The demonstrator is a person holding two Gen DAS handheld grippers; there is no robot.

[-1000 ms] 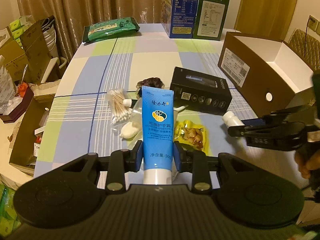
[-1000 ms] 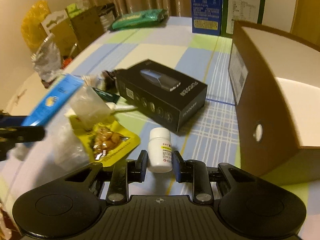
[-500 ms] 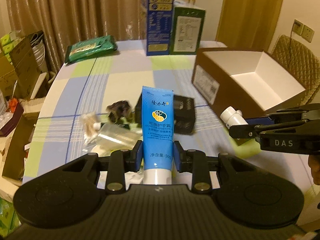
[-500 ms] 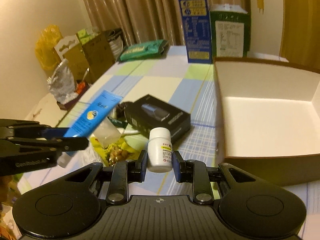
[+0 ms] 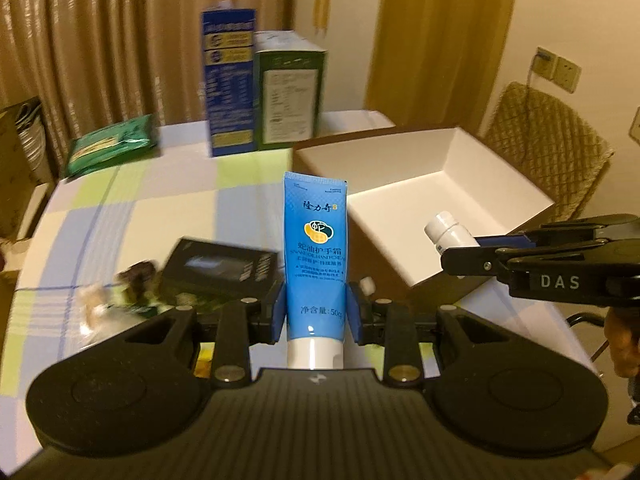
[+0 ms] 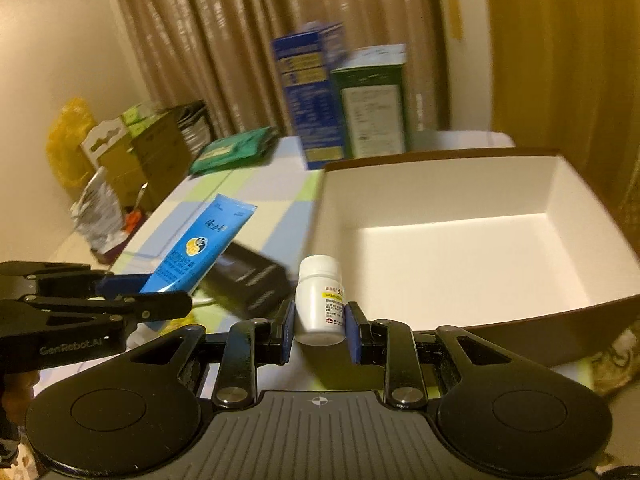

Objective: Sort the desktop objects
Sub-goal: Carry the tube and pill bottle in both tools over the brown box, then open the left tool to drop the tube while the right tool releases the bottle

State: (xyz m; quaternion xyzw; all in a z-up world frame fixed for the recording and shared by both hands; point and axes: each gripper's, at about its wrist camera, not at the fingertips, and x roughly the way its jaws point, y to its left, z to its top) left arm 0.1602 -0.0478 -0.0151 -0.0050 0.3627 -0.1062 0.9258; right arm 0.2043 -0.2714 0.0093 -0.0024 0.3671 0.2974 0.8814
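My left gripper [image 5: 316,312] is shut on a blue hand cream tube [image 5: 315,256] and holds it upright in the air, left of the open brown box [image 5: 436,184] with a white inside. My right gripper [image 6: 320,326] is shut on a small white pill bottle [image 6: 322,300], raised at the near left rim of that box [image 6: 460,240]. The tube [image 6: 200,248] and left gripper [image 6: 120,300] show at the left in the right wrist view. The bottle [image 5: 448,232] and right gripper [image 5: 472,254] show at the right in the left wrist view.
A black carton [image 5: 220,268] and blurred small items [image 5: 116,292] lie on the checked tablecloth [image 5: 152,208]. A blue carton [image 5: 230,80], a green carton [image 5: 290,88] and a green packet [image 5: 112,144] stand at the far side. A chair [image 5: 548,148] is right of the table.
Both grippers have risen and moved toward the box with their objects still held. The box's inside now fills more of both views and the table items have dropped lower.
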